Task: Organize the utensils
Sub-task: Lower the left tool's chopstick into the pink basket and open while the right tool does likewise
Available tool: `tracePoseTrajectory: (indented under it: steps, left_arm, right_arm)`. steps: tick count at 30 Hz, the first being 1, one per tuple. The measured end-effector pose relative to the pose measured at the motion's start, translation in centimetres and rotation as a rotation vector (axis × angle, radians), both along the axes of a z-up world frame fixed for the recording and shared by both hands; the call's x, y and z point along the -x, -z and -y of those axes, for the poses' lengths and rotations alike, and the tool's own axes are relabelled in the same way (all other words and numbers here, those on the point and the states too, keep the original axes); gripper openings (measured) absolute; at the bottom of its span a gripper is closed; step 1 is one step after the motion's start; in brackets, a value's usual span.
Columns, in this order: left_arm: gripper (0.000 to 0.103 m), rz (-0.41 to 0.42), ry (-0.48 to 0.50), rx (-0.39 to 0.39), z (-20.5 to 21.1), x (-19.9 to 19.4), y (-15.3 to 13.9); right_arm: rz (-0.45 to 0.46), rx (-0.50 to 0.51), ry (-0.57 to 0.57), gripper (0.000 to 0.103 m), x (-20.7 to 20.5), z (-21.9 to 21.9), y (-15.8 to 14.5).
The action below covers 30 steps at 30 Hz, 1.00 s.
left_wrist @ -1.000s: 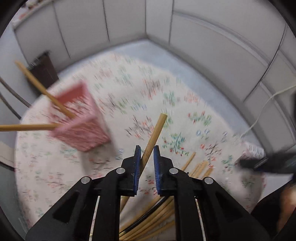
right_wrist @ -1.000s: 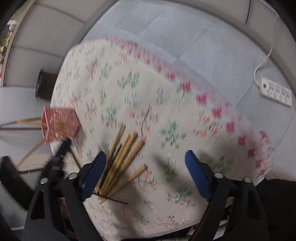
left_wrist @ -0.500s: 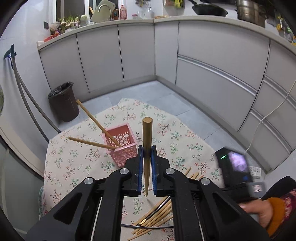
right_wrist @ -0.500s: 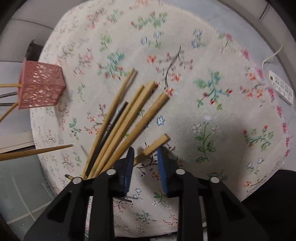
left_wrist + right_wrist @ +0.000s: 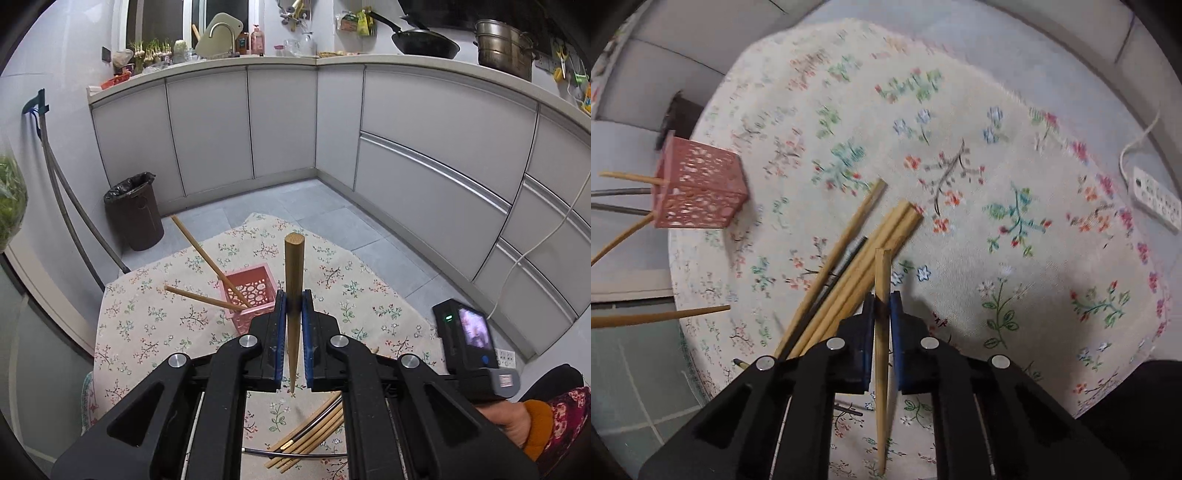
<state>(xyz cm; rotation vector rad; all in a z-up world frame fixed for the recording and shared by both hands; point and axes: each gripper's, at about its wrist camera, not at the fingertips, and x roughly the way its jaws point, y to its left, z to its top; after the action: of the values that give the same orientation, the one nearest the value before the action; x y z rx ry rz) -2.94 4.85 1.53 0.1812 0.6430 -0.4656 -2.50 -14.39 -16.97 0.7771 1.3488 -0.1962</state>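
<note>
My left gripper (image 5: 290, 301) is shut on a wooden chopstick (image 5: 294, 269) that stands upright, above the table and just right of the pink perforated holder (image 5: 248, 295). Two chopsticks (image 5: 201, 254) lean out of that holder. My right gripper (image 5: 882, 299) is shut on another wooden chopstick (image 5: 882, 269), lifted over the pile of loose chopsticks (image 5: 864, 254) on the floral tablecloth (image 5: 997, 206). The holder also shows in the right wrist view (image 5: 698, 188) at the far left. The pile shows in the left wrist view (image 5: 314, 432) below my left gripper.
A dark chopstick (image 5: 834, 284) lies within the pile. The right hand-held unit (image 5: 469, 339) is at the table's right edge. A bin (image 5: 135, 210) stands on the floor beyond the table. A power strip (image 5: 1156, 199) lies on the floor at right.
My right gripper closed on a chopstick from the pile and lifted it. My left gripper rose and levelled with its chopstick, now upright near the holder.
</note>
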Motion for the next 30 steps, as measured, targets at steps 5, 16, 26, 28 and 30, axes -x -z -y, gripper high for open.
tracePoseTrajectory:
  steps: [5, 16, 26, 28, 30]
  left_arm:
    - [0.008, 0.012, -0.018, 0.020, -0.6, 0.0, -0.6]
    - [0.008, 0.049, -0.054, 0.081, -2.3, 0.0, -3.2]
    - [0.008, 0.091, -0.116, 0.183, -2.8, -2.2, -5.8]
    - [0.008, 0.100, -0.145, 0.206, -2.8, -3.2, -6.1]
    - [0.008, 0.107, -0.174, 0.219, -2.6, -4.4, -6.2]
  right_arm:
    - [0.137, 0.064, -0.047, 0.009, 0.6, 0.4, -4.4]
    - [0.437, 0.158, -0.087, 0.009, 3.0, -0.4, -14.1]
    - [0.682, 0.196, 0.012, 0.009, 1.1, 2.6, -23.9]
    - [0.727, 0.183, 0.038, 0.009, -0.1, 3.2, -25.3]
    - [0.760, 0.165, 0.053, 0.009, -1.3, 3.4, -26.2]
